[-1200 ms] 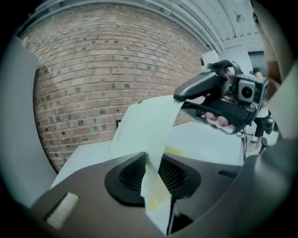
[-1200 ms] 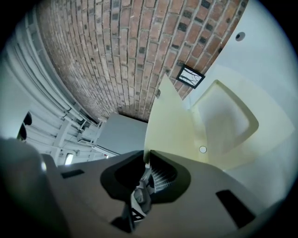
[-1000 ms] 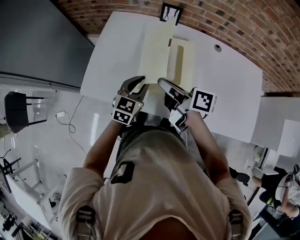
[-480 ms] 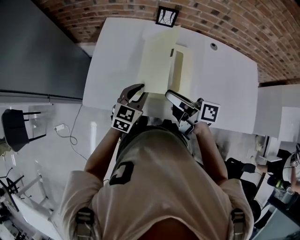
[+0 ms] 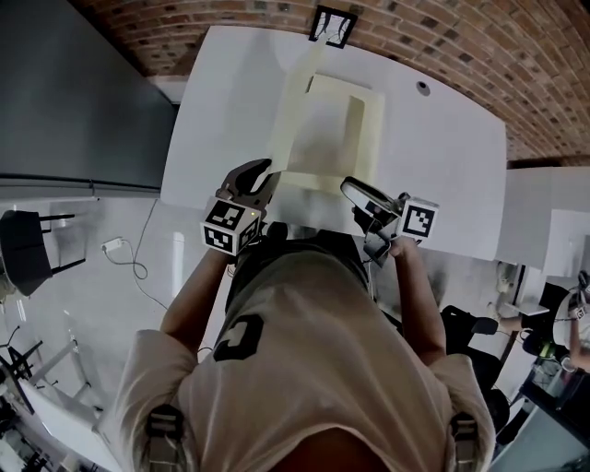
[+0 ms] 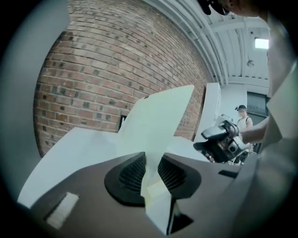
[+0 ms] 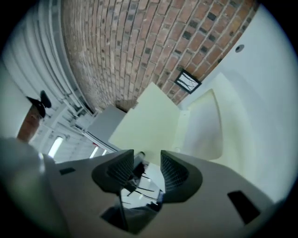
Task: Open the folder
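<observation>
Pale yellow folder (image 5: 361,129) lying open on a white table (image 5: 442,166), its left cover (image 5: 293,120) lifted by a handheld gripper.
The left gripper (image 5: 263,175) has its jaws nearly closed, pinching the raised cover's near corner. The right gripper (image 5: 353,188), at the folder's near edge, has just been opening its jaws; they stand wide apart with nothing between them.

Folder (image 5: 346,129) lies upper centre of frame on counter (image 5: 452,175), running toward the far edge. Its left cover (image 5: 290,120) stands tilted up, near corner between left tongs (image 5: 267,175) at counter's near edge. 1 framed card (image 5: 334,23) at far edge, behind folder. 1 round fitting (image 5: 423,89) upper right of folder. Chair (image 5: 32,230) on floor, far left.
</observation>
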Motion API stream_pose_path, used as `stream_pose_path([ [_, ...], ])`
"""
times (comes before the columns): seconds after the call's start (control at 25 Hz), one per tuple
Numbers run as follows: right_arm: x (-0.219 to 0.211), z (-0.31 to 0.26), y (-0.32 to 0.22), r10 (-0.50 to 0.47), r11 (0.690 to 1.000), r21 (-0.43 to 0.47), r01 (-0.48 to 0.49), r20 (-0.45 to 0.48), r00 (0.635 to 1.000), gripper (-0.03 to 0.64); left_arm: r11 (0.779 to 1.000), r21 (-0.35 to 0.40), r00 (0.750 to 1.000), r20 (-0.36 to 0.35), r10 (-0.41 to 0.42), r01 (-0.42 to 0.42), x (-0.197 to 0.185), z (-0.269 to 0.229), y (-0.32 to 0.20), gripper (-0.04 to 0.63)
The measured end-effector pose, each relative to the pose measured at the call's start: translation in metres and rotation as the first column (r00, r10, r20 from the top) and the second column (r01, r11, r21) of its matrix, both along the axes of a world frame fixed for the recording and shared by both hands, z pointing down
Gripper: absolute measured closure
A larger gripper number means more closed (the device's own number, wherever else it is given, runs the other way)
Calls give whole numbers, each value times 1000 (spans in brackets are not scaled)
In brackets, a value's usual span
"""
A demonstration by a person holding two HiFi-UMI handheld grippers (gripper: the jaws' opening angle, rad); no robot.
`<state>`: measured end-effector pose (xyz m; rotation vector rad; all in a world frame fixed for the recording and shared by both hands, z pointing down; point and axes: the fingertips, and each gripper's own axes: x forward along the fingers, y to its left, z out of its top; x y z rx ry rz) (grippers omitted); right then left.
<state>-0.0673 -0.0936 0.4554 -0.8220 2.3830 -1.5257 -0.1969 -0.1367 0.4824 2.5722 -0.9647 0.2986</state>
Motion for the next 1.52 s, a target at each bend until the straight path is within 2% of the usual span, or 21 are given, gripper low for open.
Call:
stream_pose_path([
  [0.08,3,34,-5,-3,998,-59,-7,-164,987,453,1000,-15,1000,-16,-16,16,-5,1,-2,520],
  [0.16,3,59,-11,-2,994,-105,-28,-277,961,462,999,-30,999,-27,-35,34,-10,3,-4,520],
  [0.28,6,88,-18,0,984,-164,-65,-371,929,508,997,-51,998,-34,-60,59,-18,5,-6,525],
  [0.44,14,119,-15,-42,967,-239,-91,-498,866,557,990,-88,992,-44,-118,114,-35,12,-12,540],
  [0.52,15,125,-13,-54,963,-251,-95,-527,848,584,979,-119,984,-47,-173,167,-50,18,-14,557],
  [0.72,20,128,-14,-65,957,-272,-99,-535,842,598,950,-170,962,-23,-271,263,-77,34,-24,579],
  [0.88,24,130,-13,-68,955,-279,-106,-548,834,607,928,-186,946,35,-322,323,-95,50,-31,581],
  [1.0,22,131,-12,-72,956,-274,-103,-561,824,609,914,-183,931,105,-349,363,-110,64,-34,578],
  [1.08,22,132,-11,-75,958,-271,-99,-566,821,611,899,-180,913,176,-369,398,-119,78,-34,563],
  [1.2,23,134,-11,-74,959,-268,-95,-559,826,611,864,-195,874,261,-411,464,-132,97,-38,529],
  [1.36,24,135,-12,-84,956,-279,-87,-546,833,612,803,-193,801,367,-474,564,-151,112,-43,443],
  [1.44,26,134,-11,-105,957,-280,-69,-560,822,612,796,-159,766,433,-476,584,-155,116,-43,380],
  [1.52,26,134,-11,-117,959,-279,-56,-566,816,612,808,-114,741,489,-461,578,-159,118,-45,355],
])
